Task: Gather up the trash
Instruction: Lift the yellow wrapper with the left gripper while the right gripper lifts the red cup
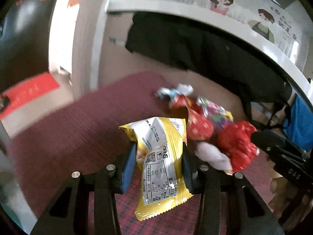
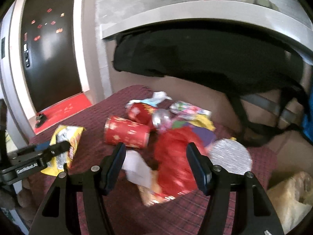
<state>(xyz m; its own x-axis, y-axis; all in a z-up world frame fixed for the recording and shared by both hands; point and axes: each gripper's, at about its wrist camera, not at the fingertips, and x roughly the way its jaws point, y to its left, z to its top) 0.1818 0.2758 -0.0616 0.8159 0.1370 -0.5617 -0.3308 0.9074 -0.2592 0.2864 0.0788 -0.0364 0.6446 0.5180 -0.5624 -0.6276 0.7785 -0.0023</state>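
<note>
My left gripper (image 1: pixel 158 145) is shut on a yellow and silver snack wrapper (image 1: pixel 160 168), with both blue pads pressing its sides; the wrapper hangs above the maroon cloth (image 1: pixel 78 129). The right wrist view shows that same wrapper (image 2: pixel 66 137) at the left, clamped in the left gripper. My right gripper (image 2: pixel 156 146) stands wide open over the trash pile, with a crumpled red wrapper (image 2: pixel 172 156) lying between its fingers and a gap on the left side. A white tissue (image 2: pixel 137 166) lies beside the left finger. Two red cans (image 2: pixel 127 132) (image 2: pixel 139 113) lie on their sides behind.
Colourful wrappers (image 2: pixel 187 108) and a round silver lid (image 2: pixel 230 156) lie in the pile. A black bag (image 2: pixel 195 58) hangs under a white shelf behind. A dark door (image 2: pixel 49 49) with a red mat (image 2: pixel 64 109) is at the left, a yellowish plastic bag (image 2: pixel 293 195) at the right.
</note>
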